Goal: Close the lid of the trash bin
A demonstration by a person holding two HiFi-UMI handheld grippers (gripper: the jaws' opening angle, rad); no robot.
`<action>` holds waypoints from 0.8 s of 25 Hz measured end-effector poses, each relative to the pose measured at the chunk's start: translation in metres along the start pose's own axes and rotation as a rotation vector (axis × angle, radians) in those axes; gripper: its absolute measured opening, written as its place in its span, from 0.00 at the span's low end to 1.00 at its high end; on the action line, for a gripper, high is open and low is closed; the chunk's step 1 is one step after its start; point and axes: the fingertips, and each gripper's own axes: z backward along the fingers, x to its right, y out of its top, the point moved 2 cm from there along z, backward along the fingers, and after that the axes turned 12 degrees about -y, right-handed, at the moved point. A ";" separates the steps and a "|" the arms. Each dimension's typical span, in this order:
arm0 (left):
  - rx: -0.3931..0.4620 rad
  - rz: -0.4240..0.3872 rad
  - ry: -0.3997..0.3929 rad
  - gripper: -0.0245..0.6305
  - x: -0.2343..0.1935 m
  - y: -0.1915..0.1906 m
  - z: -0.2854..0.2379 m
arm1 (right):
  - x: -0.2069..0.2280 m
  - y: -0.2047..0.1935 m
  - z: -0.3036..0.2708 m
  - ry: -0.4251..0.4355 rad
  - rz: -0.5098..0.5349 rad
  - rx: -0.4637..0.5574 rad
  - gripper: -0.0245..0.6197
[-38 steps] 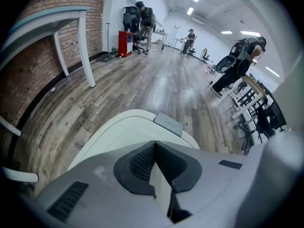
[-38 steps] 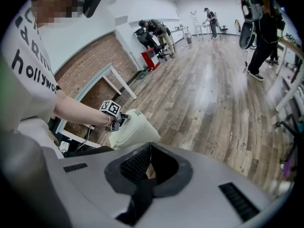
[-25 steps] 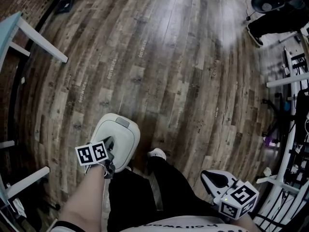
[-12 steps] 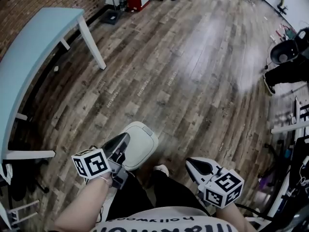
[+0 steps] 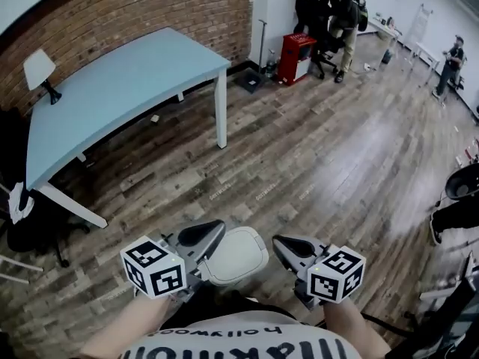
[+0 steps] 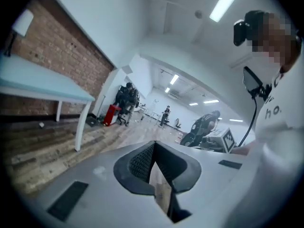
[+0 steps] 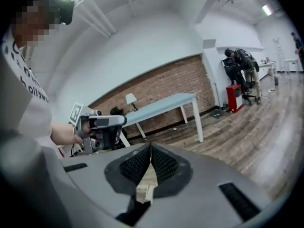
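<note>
A white trash bin (image 5: 238, 254) stands on the wood floor just in front of the person, its lid down flat. My left gripper (image 5: 203, 235) hovers at the bin's left edge, jaws shut and empty. Level with it, my right gripper (image 5: 289, 246) hangs off the bin's right side, also shut with nothing held. In the left gripper view the jaws (image 6: 153, 145) meet at a point and the right gripper (image 6: 209, 133) shows beyond. From the right gripper view the shut jaws (image 7: 150, 147) face the left gripper (image 7: 101, 127). The bin is out of sight in both gripper views.
A light blue table (image 5: 127, 81) with a white lamp (image 5: 37, 67) stands at the left against a brick wall. A red cabinet (image 5: 294, 57) and people (image 5: 338, 6) are at the back. A dark chair (image 5: 30, 234) sits at the far left.
The head view has tilted up from the floor to the room. My left gripper has come off the bin's lid, and both grippers now hang level on either side of the bin.
</note>
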 end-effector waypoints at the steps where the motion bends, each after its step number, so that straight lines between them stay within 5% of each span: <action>1: 0.015 -0.050 0.039 0.05 -0.001 0.008 0.007 | -0.004 0.012 -0.006 0.039 0.005 0.016 0.05; 6: 0.113 -0.127 0.180 0.05 -0.007 0.026 0.038 | -0.012 0.055 -0.025 0.137 0.081 0.082 0.05; 10: 0.104 -0.138 0.241 0.05 -0.006 0.015 0.059 | -0.017 0.063 -0.031 0.183 0.094 0.090 0.05; 20: 0.132 -0.082 0.342 0.05 -0.011 -0.009 0.096 | -0.021 0.059 -0.045 0.192 0.179 0.032 0.05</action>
